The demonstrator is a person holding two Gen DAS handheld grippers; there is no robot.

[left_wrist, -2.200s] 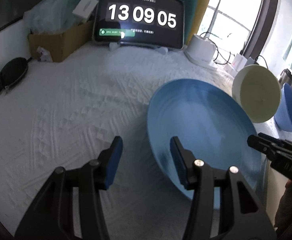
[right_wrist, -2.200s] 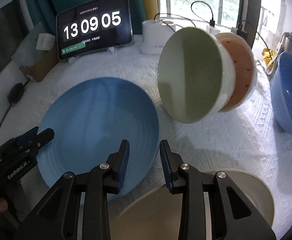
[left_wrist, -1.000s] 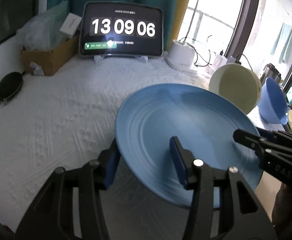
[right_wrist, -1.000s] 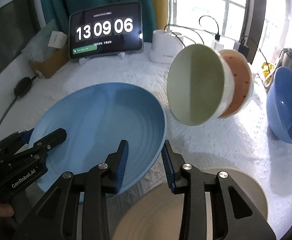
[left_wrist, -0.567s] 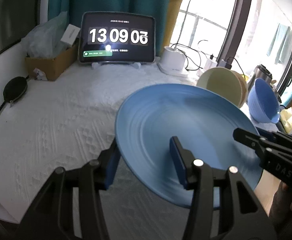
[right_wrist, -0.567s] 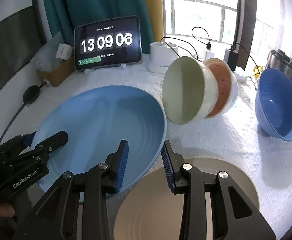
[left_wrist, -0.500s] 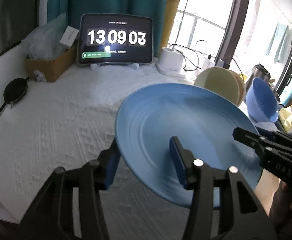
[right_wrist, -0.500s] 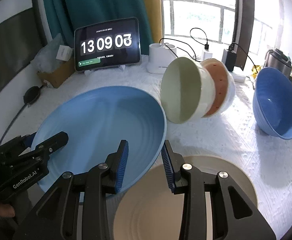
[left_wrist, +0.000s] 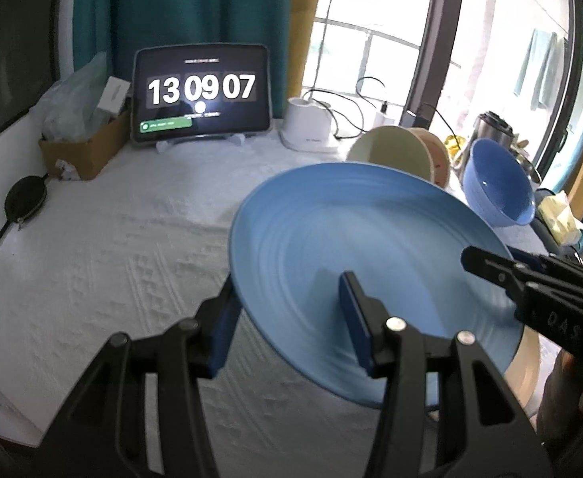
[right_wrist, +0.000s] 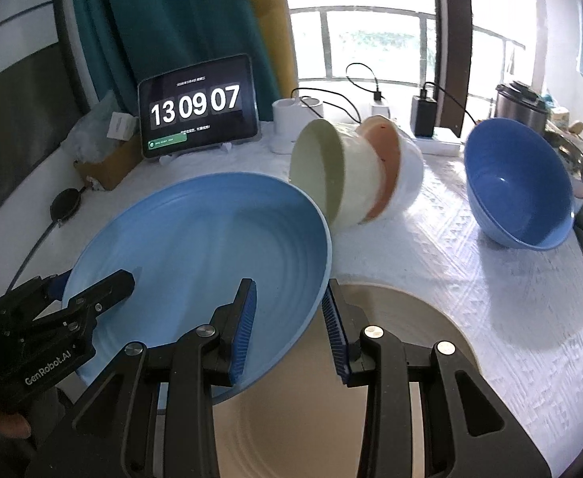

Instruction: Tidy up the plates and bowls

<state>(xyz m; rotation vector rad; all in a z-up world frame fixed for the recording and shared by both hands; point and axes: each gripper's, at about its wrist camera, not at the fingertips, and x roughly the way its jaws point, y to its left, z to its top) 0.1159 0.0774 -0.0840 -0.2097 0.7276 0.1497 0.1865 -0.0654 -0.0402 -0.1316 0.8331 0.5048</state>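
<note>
White textured cloth over the worktop [right_wrist: 470, 279], window and teal curtain behind, tablet clock [right_wrist: 197, 105] at the back — stacking barely begun.

Blue plate [right_wrist: 211, 247] is held off the cloth, tilted. The left gripper [left_wrist: 287, 322] has its fingers either side of the near-left rim, one under, one over; they look to be pinching it. The right gripper [right_wrist: 289, 318] straddles the opposite rim the same way, its fingers [right_wrist: 243, 318] set close on the edge. Just beyond and below the right fingers lies a beige plate [right_wrist: 391, 358], flat, partly under the blue one; the likely landing spot, judging by the overlap. Not yet set down. Well ahead of the fingers: nested bowls [right_wrist: 351, 175] tipped on their side, and a blue bowl [right_wrist: 518, 183] tilted, apart to the right. Those look unsorted, so most of the job remains.
</note>
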